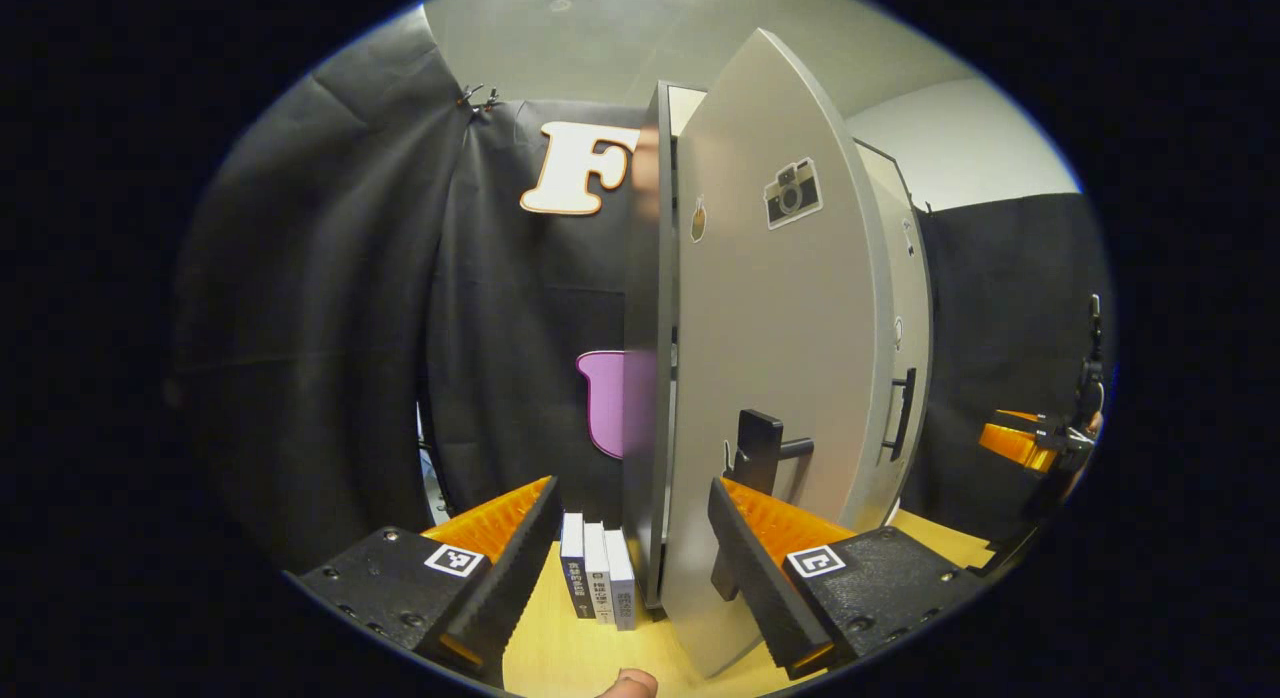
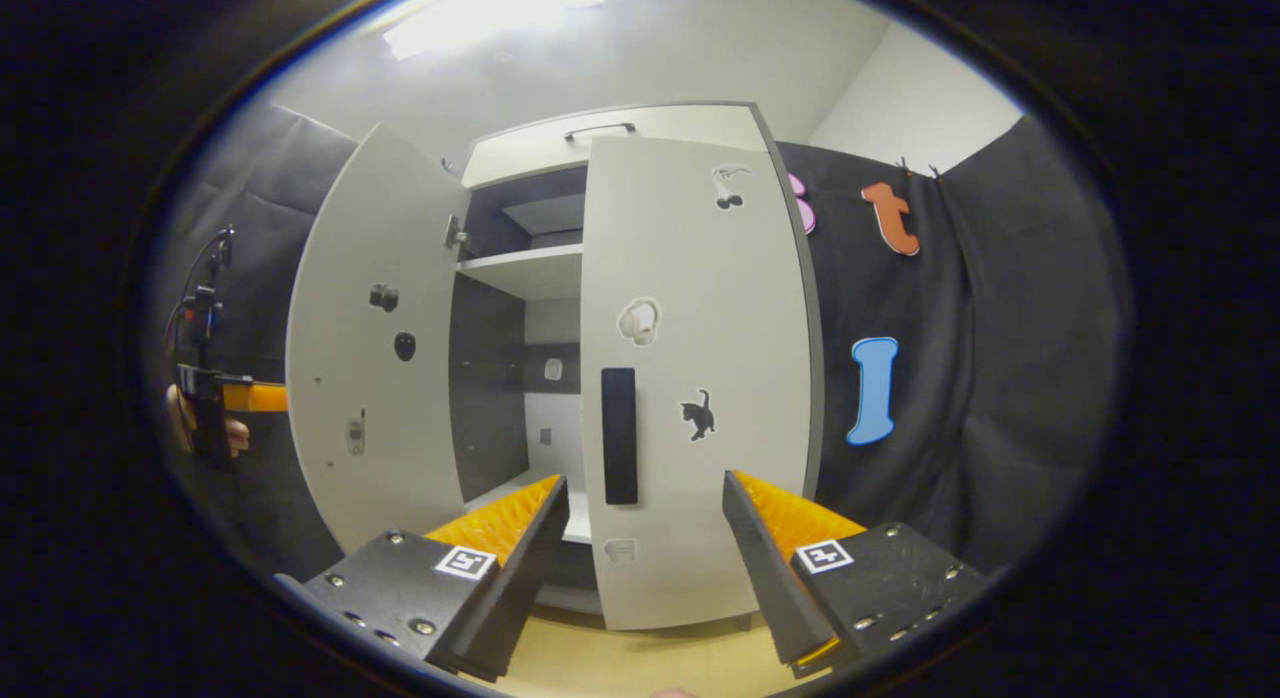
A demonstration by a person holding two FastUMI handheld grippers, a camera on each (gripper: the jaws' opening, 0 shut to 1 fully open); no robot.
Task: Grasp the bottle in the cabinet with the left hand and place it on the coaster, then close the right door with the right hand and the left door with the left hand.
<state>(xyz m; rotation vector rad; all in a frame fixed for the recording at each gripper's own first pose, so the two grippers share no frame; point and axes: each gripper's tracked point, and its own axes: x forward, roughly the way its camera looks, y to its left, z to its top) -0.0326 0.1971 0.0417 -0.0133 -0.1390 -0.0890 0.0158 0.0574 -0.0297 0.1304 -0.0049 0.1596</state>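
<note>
The tall pale grey two-door cabinet [image 2: 560, 268] stands on the light wooden surface [image 2: 640, 658] against the black cloth wall. In the right gripper view its interior shows between the doors: a dark back panel, a white shelf [image 2: 525, 268] high up and a pale floor low down. The bottle and the coaster cannot be made out in either view.

The right door [image 2: 700, 378], a flat pale grey panel with small stickers and a black vertical bar handle [image 2: 619, 436], stands closed or very nearly closed across the right half of the cabinet. The left door [image 2: 375, 358], a matching grey panel, stands swung out to the left, with the interior open beside it. In the left gripper view this door [image 1: 775, 358] is seen nearly edge-on, with a camera sticker high on its face and a black handle [image 1: 760, 448] low on it.

Three thin book-like items [image 1: 598, 583], white and dark blue, stand upright on the surface just left of the cabinet's near edge.

The left gripper [image 1: 635, 548] is wide open and holds nothing; the left door's near edge lies between its fingers, but contact cannot be told.

The right gripper [image 2: 645, 538] is wide open and empty, pointed at the lower part of the right door, short of touching it.
</note>
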